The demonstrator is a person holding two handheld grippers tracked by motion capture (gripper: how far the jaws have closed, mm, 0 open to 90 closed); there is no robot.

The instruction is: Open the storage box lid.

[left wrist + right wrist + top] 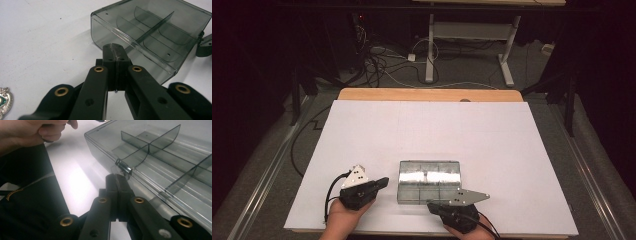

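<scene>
Clear box [429, 181] on worktop [492, 140], long axis nine to three, left gripper [114, 50] and right gripper [117, 180] both closed empty beside it, badge [4, 101] at seven in left gripper view.

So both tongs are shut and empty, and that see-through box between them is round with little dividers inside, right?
Not quite: the box is rectangular, not round, as the high view shows. The rest holds: it is see-through, with dividers inside, and it sits between the left tongs and the right tongs, both shut and empty.
</scene>
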